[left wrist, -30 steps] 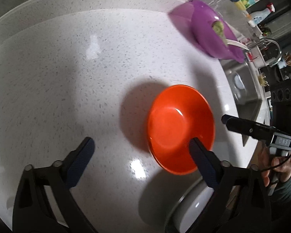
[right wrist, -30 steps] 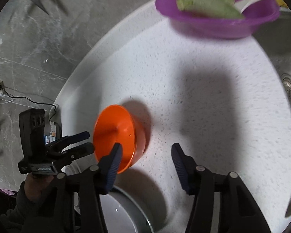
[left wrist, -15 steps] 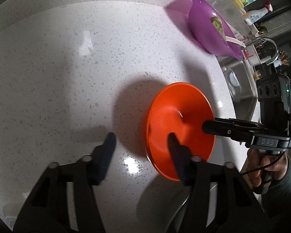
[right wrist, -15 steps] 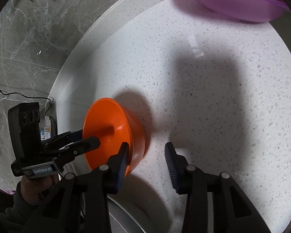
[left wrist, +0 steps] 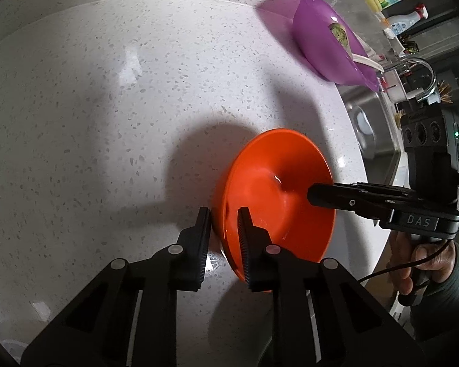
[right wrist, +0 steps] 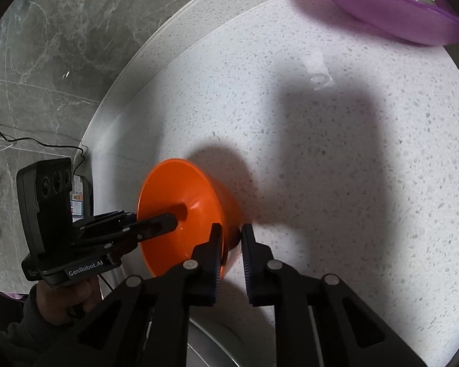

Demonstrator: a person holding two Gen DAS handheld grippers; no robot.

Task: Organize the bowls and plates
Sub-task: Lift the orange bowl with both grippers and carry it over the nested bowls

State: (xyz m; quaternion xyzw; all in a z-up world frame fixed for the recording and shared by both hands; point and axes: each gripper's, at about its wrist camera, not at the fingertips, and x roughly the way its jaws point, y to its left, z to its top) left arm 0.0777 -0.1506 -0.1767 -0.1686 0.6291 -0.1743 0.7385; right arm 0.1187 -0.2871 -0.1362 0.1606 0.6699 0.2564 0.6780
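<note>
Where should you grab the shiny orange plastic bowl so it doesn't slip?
By its thin rim, one finger inside and one outside. The shiny orange plastic bowl is wide and flares smoothly, so only its edge fits between jaws. The left gripper pinches the near-left rim and the right gripper the opposite rim.

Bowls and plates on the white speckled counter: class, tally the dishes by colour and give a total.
Orange plastic bowl: 1
Purple plastic bowl: 1
White plate at the counter's near edge: 1, only partly in view
Total: 3
</note>
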